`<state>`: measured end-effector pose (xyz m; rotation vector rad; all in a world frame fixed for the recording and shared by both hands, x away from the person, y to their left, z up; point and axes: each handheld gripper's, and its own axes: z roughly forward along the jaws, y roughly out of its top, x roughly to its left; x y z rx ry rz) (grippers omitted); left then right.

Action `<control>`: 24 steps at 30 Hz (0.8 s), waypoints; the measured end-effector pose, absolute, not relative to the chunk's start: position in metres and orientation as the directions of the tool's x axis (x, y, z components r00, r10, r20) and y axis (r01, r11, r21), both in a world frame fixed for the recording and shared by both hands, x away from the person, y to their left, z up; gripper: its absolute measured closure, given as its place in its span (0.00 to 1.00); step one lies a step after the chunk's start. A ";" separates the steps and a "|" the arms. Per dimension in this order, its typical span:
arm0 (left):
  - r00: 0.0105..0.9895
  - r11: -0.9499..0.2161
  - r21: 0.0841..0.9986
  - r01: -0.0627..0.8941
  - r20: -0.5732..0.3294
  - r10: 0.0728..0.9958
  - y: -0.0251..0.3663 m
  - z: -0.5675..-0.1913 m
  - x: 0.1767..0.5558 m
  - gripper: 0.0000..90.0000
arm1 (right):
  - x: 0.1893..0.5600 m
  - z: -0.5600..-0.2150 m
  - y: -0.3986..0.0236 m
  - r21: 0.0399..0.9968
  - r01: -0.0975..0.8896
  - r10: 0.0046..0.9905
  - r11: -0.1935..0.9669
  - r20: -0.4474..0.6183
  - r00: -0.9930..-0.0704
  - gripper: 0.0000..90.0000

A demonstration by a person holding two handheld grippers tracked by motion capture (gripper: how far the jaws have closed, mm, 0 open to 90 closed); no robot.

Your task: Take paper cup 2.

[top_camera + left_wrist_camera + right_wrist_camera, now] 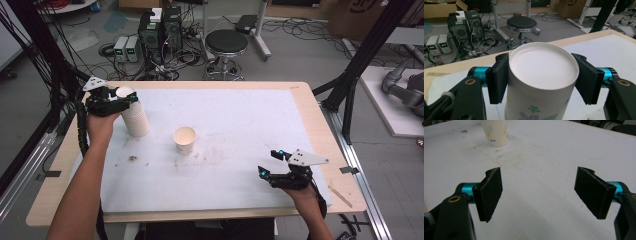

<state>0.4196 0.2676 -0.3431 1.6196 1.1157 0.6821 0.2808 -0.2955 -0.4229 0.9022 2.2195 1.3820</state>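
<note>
A tall paper cup (136, 117), or a stack of them, stands upside down at the far left of the white mat (240, 125). Its flat white base (543, 67) faces up, and a flower print shows on its side. My left gripper (125, 98) (541, 77) is shut on it just below that base, one pad pressed to each side. A single paper cup (184, 140) (495, 132) stands upright near the mat's middle. At the near right, my right gripper (267, 161) (541, 192) hovers low over bare mat, open, with nothing between its fingers.
The mat lies on a wooden table (310, 105) and has brown smudges (132, 158) near the front left. A thin wooden stick (340, 196) rests at the table's near right corner. Beyond the far edge are a black stool (226, 42) and electronics with cables (160, 32).
</note>
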 end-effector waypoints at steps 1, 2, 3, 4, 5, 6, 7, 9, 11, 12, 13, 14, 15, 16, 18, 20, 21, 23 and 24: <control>0.413 -0.068 0.940 0.334 -0.081 0.907 0.267 -0.343 0.419 0.38 | 0.281 -0.423 -0.296 0.893 0.323 0.689 0.312 0.021 -0.725 0.26; 0.414 -0.069 0.941 0.332 -0.080 0.907 0.267 -0.343 0.419 0.38 | 0.281 -0.423 -0.296 0.893 0.324 0.689 0.312 0.023 -0.724 0.26; 0.417 -0.070 0.941 0.332 -0.080 0.905 0.267 -0.343 0.419 0.39 | 0.281 -0.423 -0.296 0.894 0.322 0.689 0.310 0.022 -0.724 0.26; 0.417 -0.071 0.941 0.331 -0.078 0.905 0.267 -0.343 0.419 0.39 | 0.281 -0.423 -0.295 0.895 0.324 0.690 0.308 0.025 -0.724 0.26; 0.417 -0.071 0.942 0.329 -0.078 0.905 0.267 -0.343 0.419 0.39 | 0.281 -0.423 -0.295 0.894 0.324 0.690 0.309 0.024 -0.724 0.26; 0.416 -0.068 0.942 0.330 -0.081 0.906 0.267 -0.342 0.419 0.39 | 0.281 -0.423 -0.295 0.894 0.324 0.689 0.310 0.023 -0.724 0.26; 0.416 -0.064 0.942 0.330 -0.084 0.906 0.267 -0.342 0.419 0.39 | 0.281 -0.423 -0.296 0.894 0.324 0.689 0.310 0.023 -0.724 0.26; 0.414 -0.059 0.943 0.329 -0.088 0.906 0.268 -0.342 0.419 0.39 | 0.281 -0.423 -0.295 0.894 0.322 0.688 0.312 0.021 -0.725 0.26; 0.416 -0.060 0.943 0.328 -0.087 0.905 0.269 -0.342 0.418 0.39 | 0.281 -0.423 -0.295 0.894 0.322 0.688 0.312 0.022 -0.726 0.26; 0.416 -0.053 0.944 0.326 -0.093 0.905 0.269 -0.342 0.418 0.39 | 0.281 -0.423 -0.295 0.894 0.321 0.687 0.312 0.021 -0.726 0.26; 0.415 -0.048 0.944 0.327 -0.098 0.904 0.269 -0.341 0.418 0.39 | 0.281 -0.423 -0.295 0.894 0.324 0.687 0.311 0.024 -0.726 0.26; 0.417 -0.045 0.945 0.324 -0.100 0.904 0.270 -0.341 0.418 0.39 | 0.281 -0.423 -0.295 0.894 0.325 0.688 0.310 0.025 -0.725 0.26; 0.418 -0.045 0.945 0.324 -0.101 0.903 0.270 -0.341 0.418 0.39 | 0.281 -0.423 -0.295 0.892 0.328 0.687 0.310 0.028 -0.726 0.26; 0.419 -0.042 0.945 0.324 -0.104 0.902 0.271 -0.341 0.418 0.39 | 0.281 -0.423 -0.294 0.893 0.330 0.688 0.307 0.032 -0.725 0.26; 0.420 -0.040 0.946 0.322 -0.105 0.901 0.271 -0.340 0.417 0.39 | 0.281 -0.423 -0.294 0.894 0.327 0.686 0.306 0.031 -0.727 0.26; 0.420 -0.035 0.946 0.322 -0.110 0.901 0.272 -0.340 0.417 0.39 | 0.281 -0.422 -0.293 0.896 0.325 0.682 0.304 0.034 -0.730 0.26; 0.421 -0.033 0.947 0.321 -0.111 0.900 0.272 -0.340 0.417 0.39 | 0.281 -0.421 -0.292 0.897 0.323 0.679 0.302 0.035 -0.733 0.26; 0.417 -0.031 0.945 0.326 -0.114 0.902 0.272 -0.338 0.416 0.39 | 0.281 -0.419 -0.290 0.902 0.317 0.671 0.294 0.042 -0.740 0.26; 0.417 -0.032 0.944 0.328 -0.115 0.902 0.272 -0.338 0.416 0.39 | 0.281 -0.418 -0.288 0.904 0.316 0.667 0.289 0.047 -0.744 0.26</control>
